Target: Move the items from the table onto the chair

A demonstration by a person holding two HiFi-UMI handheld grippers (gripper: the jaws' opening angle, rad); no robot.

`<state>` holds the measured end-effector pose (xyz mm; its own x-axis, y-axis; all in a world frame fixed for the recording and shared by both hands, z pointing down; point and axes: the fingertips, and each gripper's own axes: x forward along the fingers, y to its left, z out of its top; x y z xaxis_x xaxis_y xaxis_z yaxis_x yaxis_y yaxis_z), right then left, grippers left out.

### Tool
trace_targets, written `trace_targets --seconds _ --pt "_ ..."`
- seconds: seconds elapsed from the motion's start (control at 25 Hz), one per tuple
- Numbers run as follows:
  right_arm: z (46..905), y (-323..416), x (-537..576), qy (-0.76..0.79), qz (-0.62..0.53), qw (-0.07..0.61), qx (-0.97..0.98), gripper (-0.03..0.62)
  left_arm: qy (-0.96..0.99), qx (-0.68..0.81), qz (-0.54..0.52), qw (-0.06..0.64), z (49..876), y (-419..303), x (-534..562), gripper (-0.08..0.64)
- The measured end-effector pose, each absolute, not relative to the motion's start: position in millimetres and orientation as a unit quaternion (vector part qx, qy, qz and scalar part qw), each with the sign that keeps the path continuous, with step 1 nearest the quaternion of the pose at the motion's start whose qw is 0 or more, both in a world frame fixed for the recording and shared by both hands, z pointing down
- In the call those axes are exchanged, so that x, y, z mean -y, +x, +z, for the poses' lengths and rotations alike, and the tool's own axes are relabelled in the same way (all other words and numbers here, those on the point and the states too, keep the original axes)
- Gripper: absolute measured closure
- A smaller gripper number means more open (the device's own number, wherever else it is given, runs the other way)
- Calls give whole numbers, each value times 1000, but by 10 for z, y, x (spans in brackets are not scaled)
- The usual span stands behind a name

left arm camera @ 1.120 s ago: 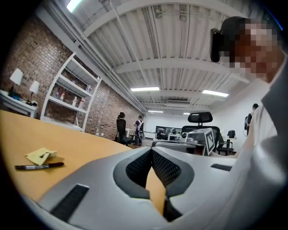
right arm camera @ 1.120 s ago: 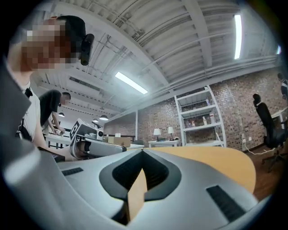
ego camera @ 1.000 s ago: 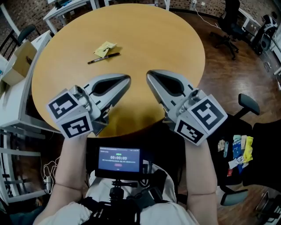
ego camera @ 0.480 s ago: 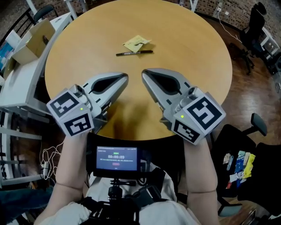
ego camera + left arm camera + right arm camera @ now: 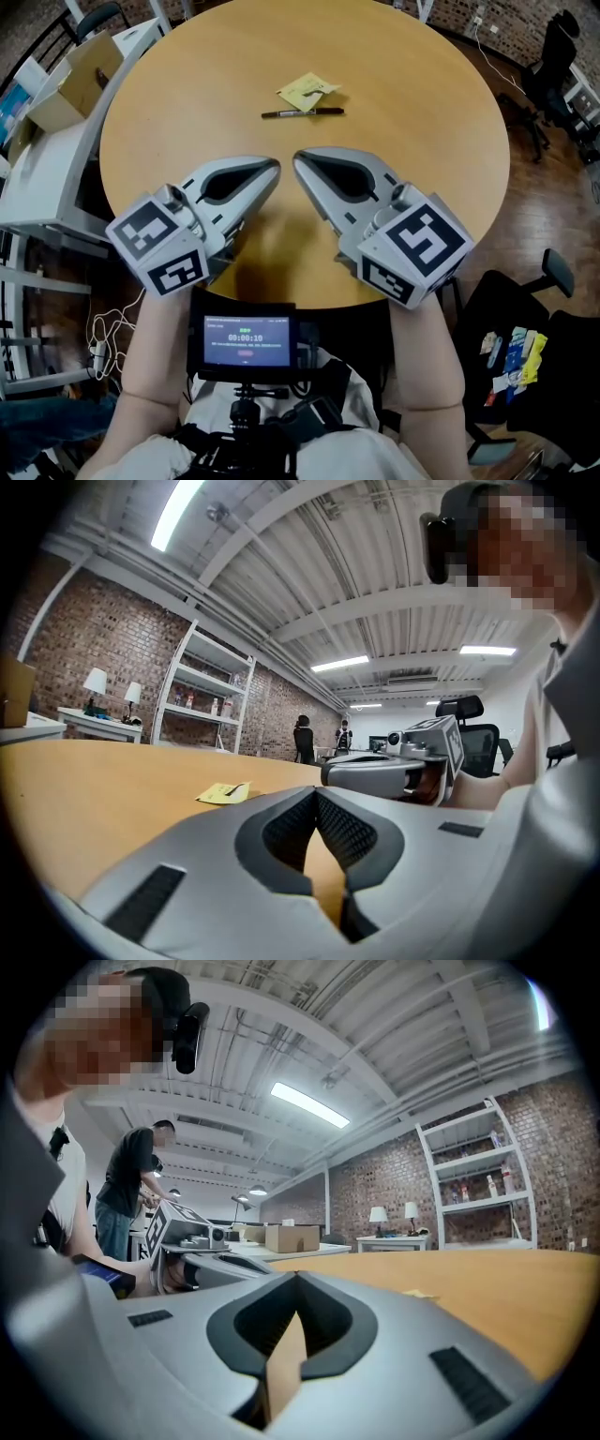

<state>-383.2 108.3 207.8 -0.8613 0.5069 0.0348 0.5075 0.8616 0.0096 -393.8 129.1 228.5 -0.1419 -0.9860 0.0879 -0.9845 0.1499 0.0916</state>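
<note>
A yellow sticky note and a black pen lie on the far half of the round wooden table. My left gripper and right gripper hover side by side over the near half, tips almost meeting, well short of the pen. Both are shut with nothing between the jaws. In the left gripper view the closed tips point past the note, with the right gripper beside them. The right gripper view shows its closed tips above bare tabletop.
A black office chair at the lower right carries several small packets. A cardboard box sits on a white desk to the left. Another office chair stands at the back right. A person stands in the background.
The head view has swung left: the note and pen now sit further right in it and the chair has slid toward the corner. Both grippers stay shut, nearly where they were.
</note>
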Motion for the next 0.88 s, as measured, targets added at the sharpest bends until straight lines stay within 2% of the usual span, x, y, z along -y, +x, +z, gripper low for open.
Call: trace_targets --seconds 0.24,0.88 --pt "2112 -3848 -1055 -259 -6 20 966 591 654 752 39 72 2425 -3880 -1204 551" --pt "2156 -3841 -1051 -257 6 29 966 590 657 748 39 80 2455 -3868 -1188 555"
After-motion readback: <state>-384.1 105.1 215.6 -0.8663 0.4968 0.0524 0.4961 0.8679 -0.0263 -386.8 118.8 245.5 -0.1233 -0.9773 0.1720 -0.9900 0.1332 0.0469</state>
